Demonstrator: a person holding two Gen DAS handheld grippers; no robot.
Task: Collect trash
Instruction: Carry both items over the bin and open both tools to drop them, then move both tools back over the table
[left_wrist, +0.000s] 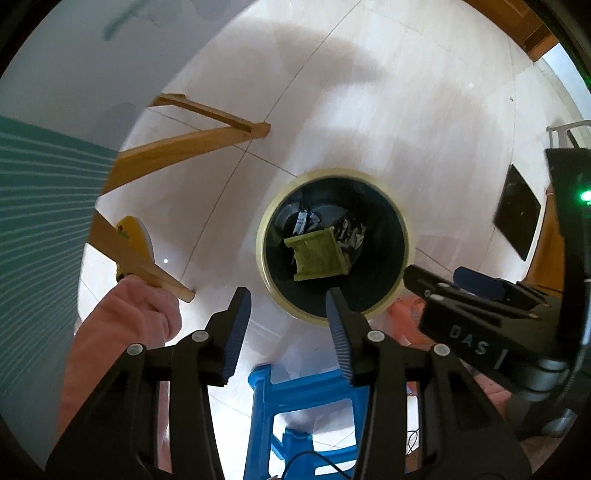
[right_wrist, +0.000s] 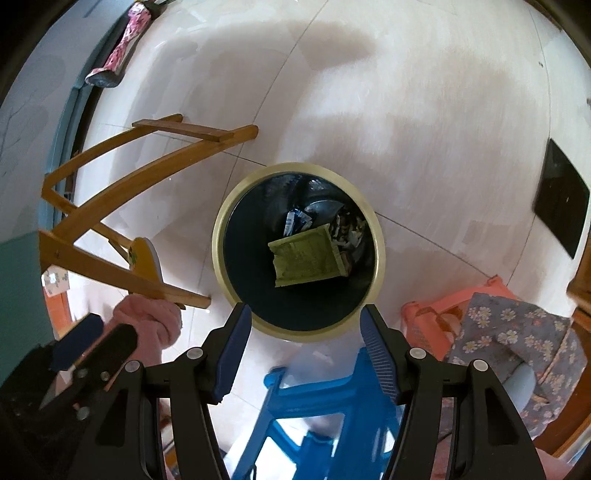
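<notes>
I hold both grippers above the bin (left_wrist: 334, 247), pointing down into it, which I judge is the drop position for trash. My left gripper (left_wrist: 288, 306) has its jaws spread with nothing between them; my right gripper (right_wrist: 304, 323) is spread wider, also empty. The trash lies inside the bin: a green packet (right_wrist: 308, 258) on top, tilted, with a blue-and-white wrapper (right_wrist: 295, 219) and a dark crumpled one (right_wrist: 347, 230) behind it toward the far wall. The bin's pale rim (right_wrist: 221, 236) is round and fully open, so nothing blocks a straight drop. The bin stands on a white tiled floor (left_wrist: 369, 122) with bare room beyond it. On my left a wooden frame (right_wrist: 122, 184) reaches close to the rim but stays apart from it, and a pink cloth (right_wrist: 147, 317) sits at its foot. Just below my fingers is a blue stool (right_wrist: 325, 398), and an orange stool (right_wrist: 436, 321) draped with flowered fabric (right_wrist: 517, 332) stands near on the right, so sideways room is tight low down and freer upward. I see no loose trash on the floor from here.
</notes>
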